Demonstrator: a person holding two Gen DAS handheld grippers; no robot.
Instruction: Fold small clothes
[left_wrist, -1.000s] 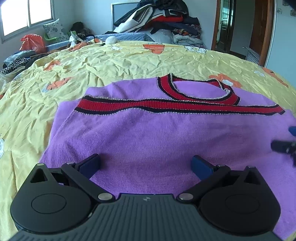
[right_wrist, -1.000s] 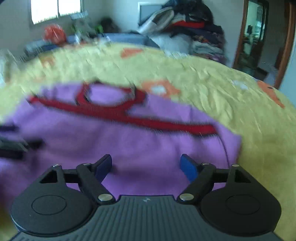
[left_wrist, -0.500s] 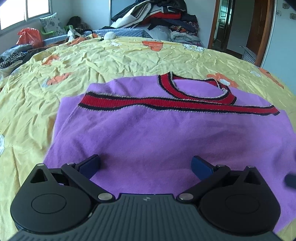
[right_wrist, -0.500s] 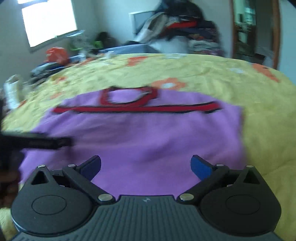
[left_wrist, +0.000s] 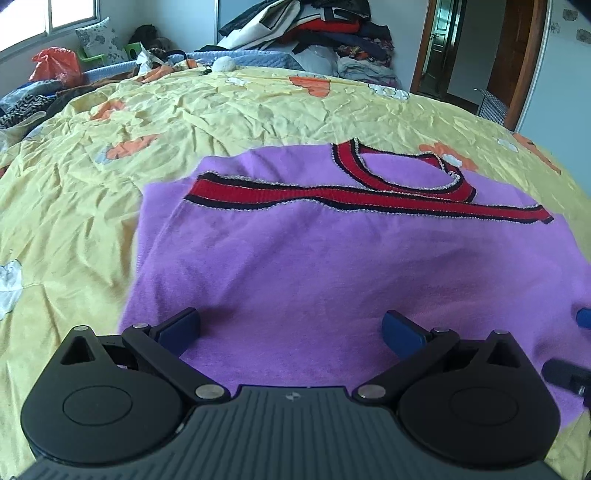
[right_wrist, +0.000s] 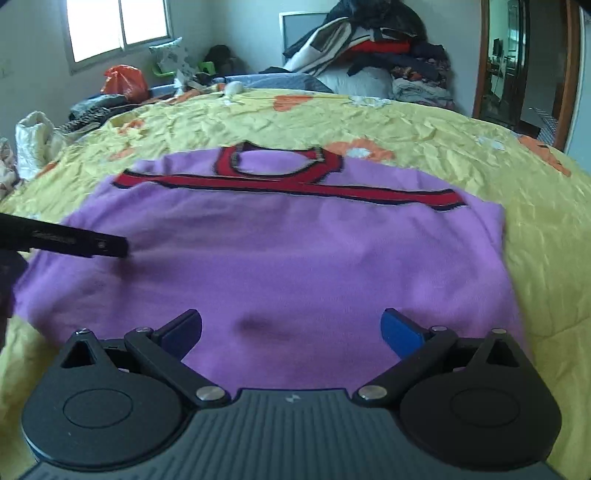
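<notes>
Purple sweater (left_wrist: 332, 266) lies flat on the bed (left_wrist: 74, 229), on the yellow flowered bedspread (left_wrist: 258, 110), neckline pointing toward the far edge. Red-and-black trim (left_wrist: 369, 199) runs across the chest and loops round the collar. Hem is at the near edge of the bed, right under both tools.

Left gripper (left_wrist: 291, 328): jaws spread wide, nothing between them, over the hem on the sweater's left side. Blue pads (left_wrist: 400, 330) look close to the knit; can't tell if they touch.

Right gripper (right_wrist: 291, 328): jaws also spread wide, holding nothing, over the hem toward the sweater's right side. A small dark dent in the fabric (right_wrist: 258, 326) sits between its pads.

Each tool shows at the edge of the other's view: the left one's black finger comes in over the sweater's left side in the right wrist view.

Far edge of bed: heap of clothes (left_wrist: 314, 33). Far left: orange bag (left_wrist: 55, 64), pillow (left_wrist: 98, 44). Doorway (left_wrist: 461, 51) far right.
</notes>
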